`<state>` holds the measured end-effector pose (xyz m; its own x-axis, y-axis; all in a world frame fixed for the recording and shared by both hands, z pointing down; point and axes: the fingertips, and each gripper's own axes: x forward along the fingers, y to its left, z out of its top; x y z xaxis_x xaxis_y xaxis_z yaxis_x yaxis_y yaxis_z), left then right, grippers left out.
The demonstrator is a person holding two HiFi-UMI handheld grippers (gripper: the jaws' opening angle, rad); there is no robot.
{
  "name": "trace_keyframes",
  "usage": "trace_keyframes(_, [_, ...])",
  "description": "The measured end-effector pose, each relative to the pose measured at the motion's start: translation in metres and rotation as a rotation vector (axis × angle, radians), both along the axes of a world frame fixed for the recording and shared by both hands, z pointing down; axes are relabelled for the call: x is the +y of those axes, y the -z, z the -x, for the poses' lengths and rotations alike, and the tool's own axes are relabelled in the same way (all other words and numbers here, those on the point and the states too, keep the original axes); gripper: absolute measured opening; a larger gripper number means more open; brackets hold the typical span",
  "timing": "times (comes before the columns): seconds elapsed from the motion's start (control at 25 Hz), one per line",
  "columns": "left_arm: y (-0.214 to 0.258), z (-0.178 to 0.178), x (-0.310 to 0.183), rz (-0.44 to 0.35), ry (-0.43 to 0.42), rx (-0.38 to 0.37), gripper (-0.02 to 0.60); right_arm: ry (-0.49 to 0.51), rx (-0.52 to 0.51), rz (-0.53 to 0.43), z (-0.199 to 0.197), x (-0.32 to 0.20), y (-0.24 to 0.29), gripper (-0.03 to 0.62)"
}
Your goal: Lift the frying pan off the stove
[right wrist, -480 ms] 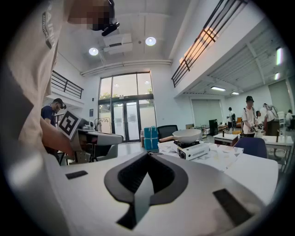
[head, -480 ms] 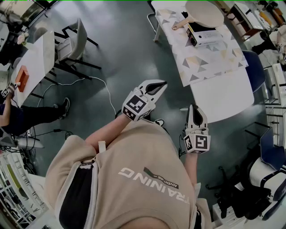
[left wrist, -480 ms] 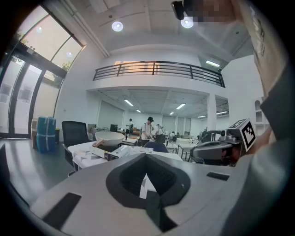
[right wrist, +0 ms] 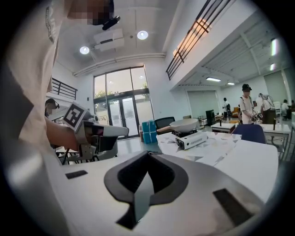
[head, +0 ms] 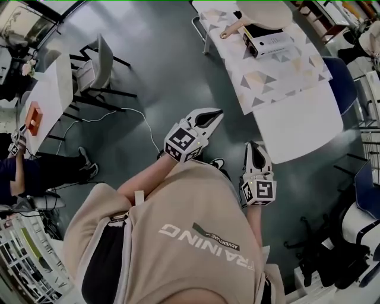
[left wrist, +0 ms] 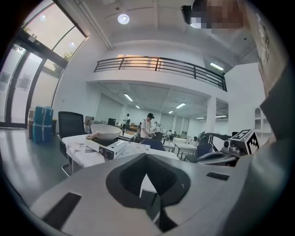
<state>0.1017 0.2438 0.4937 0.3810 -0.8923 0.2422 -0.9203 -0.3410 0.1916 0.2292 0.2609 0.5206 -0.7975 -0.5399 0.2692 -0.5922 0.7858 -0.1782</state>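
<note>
The pale frying pan [head: 261, 13] sits on a white portable stove [head: 267, 40], its wooden handle [head: 228, 31] pointing left. Both stand at the far end of a table with a triangle-patterned cloth [head: 279, 74]. My left gripper [head: 217, 113] and right gripper [head: 254, 144] are held in front of my body over the dark floor, well short of the table, both shut and empty. In the left gripper view the pan [left wrist: 105, 131] and stove [left wrist: 113, 148] are far off beyond the shut left gripper [left wrist: 146, 159]. The right gripper view shows the pan [right wrist: 184, 124] and stove [right wrist: 191, 139] past the shut right gripper [right wrist: 148, 154].
A white table [head: 50, 89] with an orange object [head: 34, 117] stands at the left, with a grey chair [head: 98, 65] beside it and a seated person [head: 35, 169]. A cable [head: 133, 116] trails over the floor. A blue chair [head: 337, 74] stands right of the patterned table.
In the head view the table with the pan and stove has shifted up toward the top edge. Both grippers stay shut in about the same place before my body.
</note>
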Motion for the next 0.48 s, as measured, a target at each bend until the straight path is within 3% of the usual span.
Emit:
trace_keyframes(0.16, [-0.012,0.014,-0.023,0.02,-0.007,0.04,0.002,-0.003,0.029,0.013,0.016,-0.018,-0.004,0.005])
trace_keyframes(0.48, [0.006,0.08,-0.097,-0.043,-0.034,0.104,0.002,-0.024,0.077,-0.035,0.079,-0.083,0.013,0.005])
